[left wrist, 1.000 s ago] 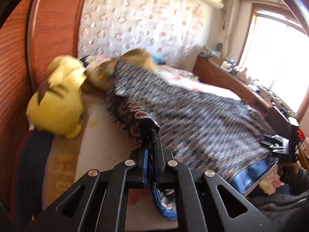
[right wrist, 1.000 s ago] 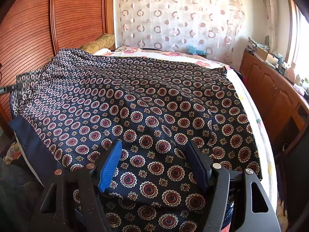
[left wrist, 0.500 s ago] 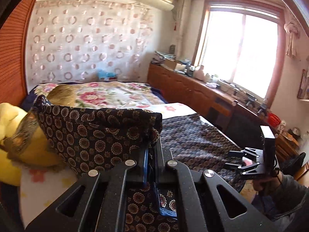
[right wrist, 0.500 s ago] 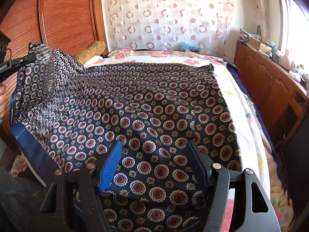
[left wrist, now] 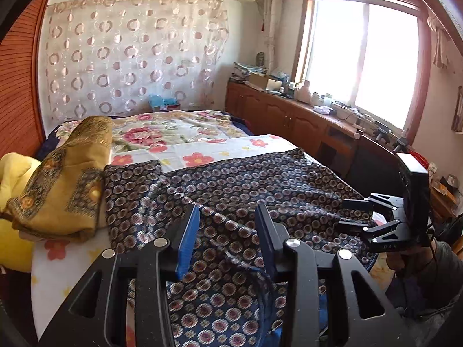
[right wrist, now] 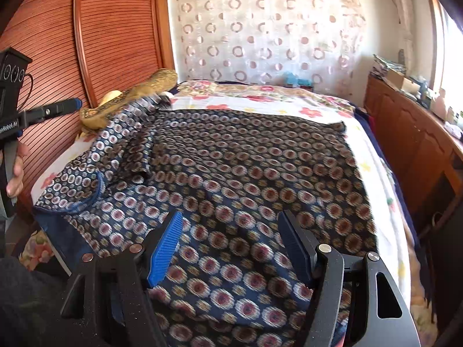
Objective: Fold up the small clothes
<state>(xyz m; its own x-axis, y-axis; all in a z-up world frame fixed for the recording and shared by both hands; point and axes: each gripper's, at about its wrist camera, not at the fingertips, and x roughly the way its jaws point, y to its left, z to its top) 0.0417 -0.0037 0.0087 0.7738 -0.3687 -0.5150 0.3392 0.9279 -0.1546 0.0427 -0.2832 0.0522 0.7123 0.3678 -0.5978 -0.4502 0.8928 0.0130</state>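
Observation:
A dark blue garment with red and white medallions (left wrist: 246, 185) lies spread over the bed, with a folded-over flap on its left side (right wrist: 136, 144). My left gripper (left wrist: 227, 231) is open and empty just above the garment's near edge. My right gripper (right wrist: 231, 240) is open and empty over the garment's near right part. The right gripper also shows at the right of the left wrist view (left wrist: 356, 214). The left gripper shows at the left of the right wrist view (right wrist: 58, 108).
The bed has a floral sheet (left wrist: 179, 133). A gold patterned cushion (left wrist: 66, 179) and a yellow plush toy (left wrist: 11, 173) lie at the bed's left. A wooden wardrobe (right wrist: 110, 37) stands left, a wooden sideboard (left wrist: 303, 115) right, under the window.
My left gripper carried a held fold of the garment over, then opened and let it go. The flap now lies on the garment. The right gripper stayed open.

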